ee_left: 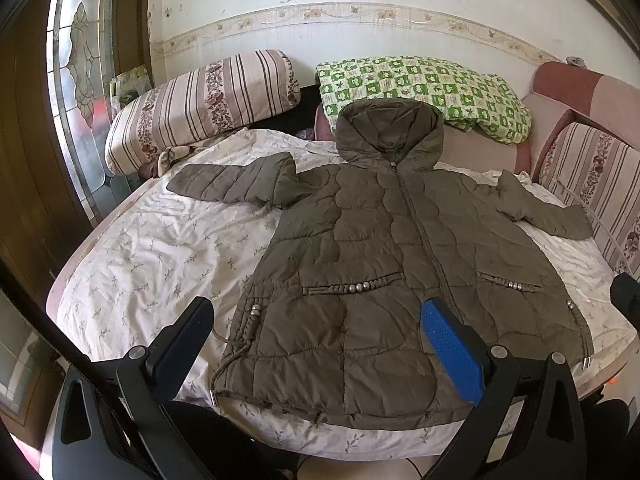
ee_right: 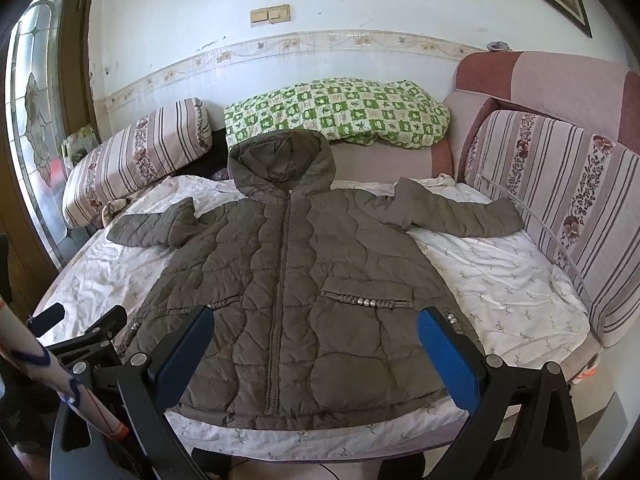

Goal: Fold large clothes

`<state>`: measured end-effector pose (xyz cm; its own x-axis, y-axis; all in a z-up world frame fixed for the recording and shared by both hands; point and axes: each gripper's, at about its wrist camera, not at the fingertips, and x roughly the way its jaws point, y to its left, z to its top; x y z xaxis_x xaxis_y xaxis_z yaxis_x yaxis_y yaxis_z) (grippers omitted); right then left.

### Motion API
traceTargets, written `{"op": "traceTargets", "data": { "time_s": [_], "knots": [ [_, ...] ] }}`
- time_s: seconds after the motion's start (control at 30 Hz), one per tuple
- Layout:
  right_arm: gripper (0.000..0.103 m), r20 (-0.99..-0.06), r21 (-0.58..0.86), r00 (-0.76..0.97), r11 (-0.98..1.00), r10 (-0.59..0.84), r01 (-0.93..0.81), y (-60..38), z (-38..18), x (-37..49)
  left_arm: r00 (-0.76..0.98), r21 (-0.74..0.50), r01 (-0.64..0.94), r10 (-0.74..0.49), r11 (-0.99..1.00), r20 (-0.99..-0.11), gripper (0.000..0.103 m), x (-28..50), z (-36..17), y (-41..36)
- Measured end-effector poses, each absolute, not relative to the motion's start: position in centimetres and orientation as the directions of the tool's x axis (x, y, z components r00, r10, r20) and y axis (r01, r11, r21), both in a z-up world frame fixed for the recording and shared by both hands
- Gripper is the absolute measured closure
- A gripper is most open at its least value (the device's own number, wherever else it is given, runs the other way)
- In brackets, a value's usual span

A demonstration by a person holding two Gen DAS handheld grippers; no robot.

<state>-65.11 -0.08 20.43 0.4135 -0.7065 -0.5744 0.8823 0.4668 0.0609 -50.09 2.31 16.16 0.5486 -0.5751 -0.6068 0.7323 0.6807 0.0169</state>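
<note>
Left claw (ee_left: 316, 320) and right claw (ee_right: 316, 330), both spread and empty, hover over the flat, zipped olive jacket (ee_right: 296, 288).

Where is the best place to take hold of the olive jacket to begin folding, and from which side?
Probably the sleeve cuff on the right, approached from the outer side with the right claw. It lies flat and spread away from the jacket body, free to fold inward.

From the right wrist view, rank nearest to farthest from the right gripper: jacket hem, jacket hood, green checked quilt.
Right gripper, jaws open:
1. Jacket hem, just below, at the bed's near edge.
2. Jacket hood, far end of the jacket.
3. Green checked quilt, behind the hood by the wall.
</note>
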Motion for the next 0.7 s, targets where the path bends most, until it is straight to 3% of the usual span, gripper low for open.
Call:
{"op": "traceTargets", "data": {
  "time_s": [0.7],
  "knots": [
    [0.000, -0.629, 0.020, 0.383, 0.479, -0.677, 0.878, -1.3, 18.1, -63.4, 0.554, 0.034, 0.715, -0.537, 0.698, -0.636, 0.000, -48.9, 15.1, 2.1]
  ]
}}
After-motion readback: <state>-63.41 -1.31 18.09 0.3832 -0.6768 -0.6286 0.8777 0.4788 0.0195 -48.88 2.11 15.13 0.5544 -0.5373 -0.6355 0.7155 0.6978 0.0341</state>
